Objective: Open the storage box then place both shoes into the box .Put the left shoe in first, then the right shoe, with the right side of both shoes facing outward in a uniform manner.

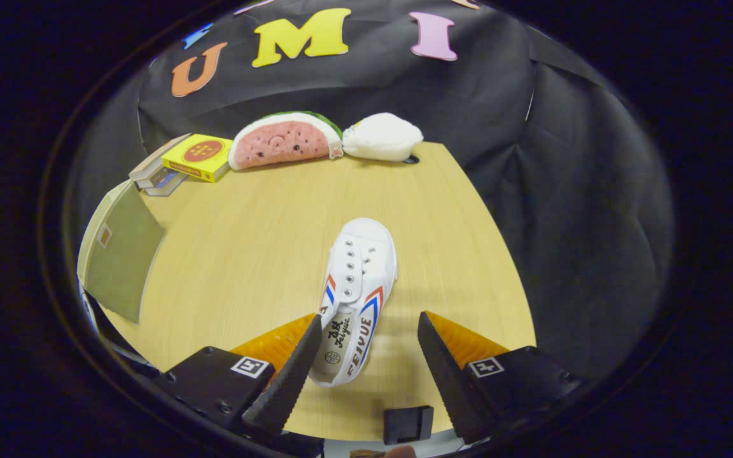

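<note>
While the hand-held gripper gapes wide, the white sneaker lies between its fingers, heel nearest, toe pointing straight ahead.

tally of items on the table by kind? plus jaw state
Shoes: 1, white shoe between the open jaws of the gripper
Plush toys: 2, watermelon plush, white plush
Books: 1 stack
Storage boxes: 1, lid raised
Total: 5

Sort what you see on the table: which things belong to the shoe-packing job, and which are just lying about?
Job: shoe, heel end between the open gripper's fingers; box lid, standing open beside the table.

Lying about: watermelon plush, white plush, yellow box and books, all beyond the shoe.
</note>
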Available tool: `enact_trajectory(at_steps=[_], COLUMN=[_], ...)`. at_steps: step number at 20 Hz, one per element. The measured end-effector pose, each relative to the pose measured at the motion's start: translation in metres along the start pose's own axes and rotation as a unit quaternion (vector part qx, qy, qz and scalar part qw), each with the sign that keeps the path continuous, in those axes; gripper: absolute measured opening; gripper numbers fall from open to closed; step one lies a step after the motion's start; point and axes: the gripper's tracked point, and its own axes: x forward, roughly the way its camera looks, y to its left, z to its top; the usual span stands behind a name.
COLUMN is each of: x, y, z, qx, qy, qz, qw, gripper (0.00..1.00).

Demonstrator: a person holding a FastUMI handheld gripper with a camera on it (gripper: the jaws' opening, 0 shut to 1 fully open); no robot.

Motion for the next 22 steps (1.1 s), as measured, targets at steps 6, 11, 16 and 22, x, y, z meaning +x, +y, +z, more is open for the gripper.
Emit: enact_trajectory(at_steps=[6,11,16,22], x=[0.039,0.051,0.049,0.042], y=[-0.008,-0.001,0.006,0.008], z=[0.002,0.005,0.006,0.007], qx=[0.006,-0.009,-0.014,0.062], qy=[0.029,0.050,0.062,0.079], qz=[0.001,0.015,0.021,0.047], qw=[1.000,0.999,0.998,0.994], gripper=[0.98,0.93,0.52,0.07])
